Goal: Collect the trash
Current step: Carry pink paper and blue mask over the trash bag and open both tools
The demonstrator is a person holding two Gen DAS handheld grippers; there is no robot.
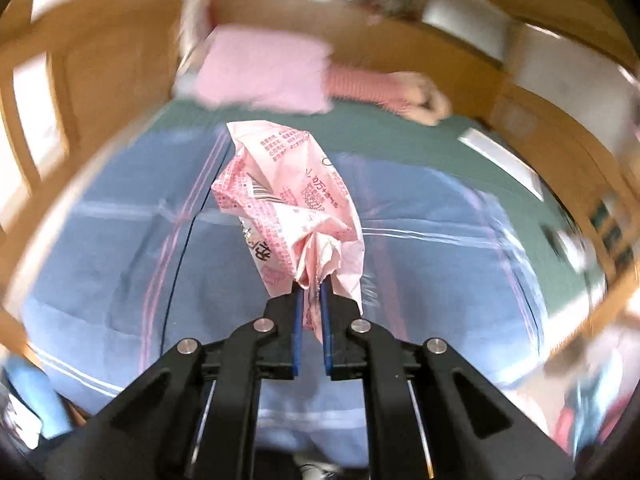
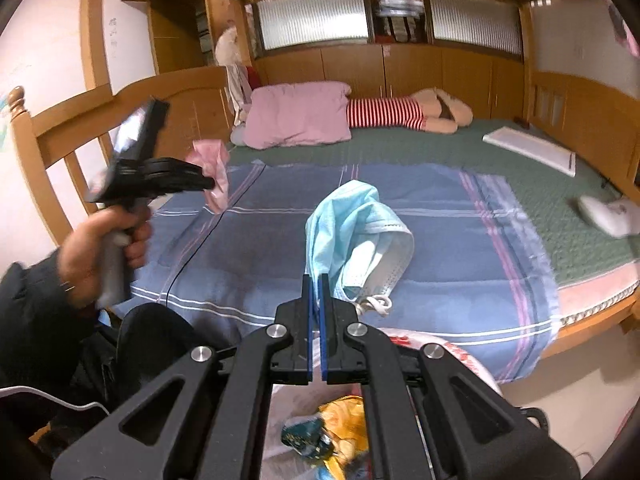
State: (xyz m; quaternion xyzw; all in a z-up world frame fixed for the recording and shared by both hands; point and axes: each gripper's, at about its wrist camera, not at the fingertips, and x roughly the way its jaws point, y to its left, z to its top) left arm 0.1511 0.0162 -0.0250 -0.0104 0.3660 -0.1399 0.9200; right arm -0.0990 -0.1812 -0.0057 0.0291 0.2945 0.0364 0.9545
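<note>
Left hand-held gripper pinches pink wrapper, right pinches blue mask above striped sheet

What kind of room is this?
Most likely a bedroom. There is a big wooden bed with a blue striped sheet spread on it, a pink pillow at the far end, and wooden cupboards behind.

Left wrist view motion-blurred at edges; right wrist view sharp, warm light; fisheye bending both

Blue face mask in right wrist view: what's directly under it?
The blue face mask, pinched by the right hand-held gripper, hangs over the blue plaid sheet. The sheet right behind it is hidden.
</note>
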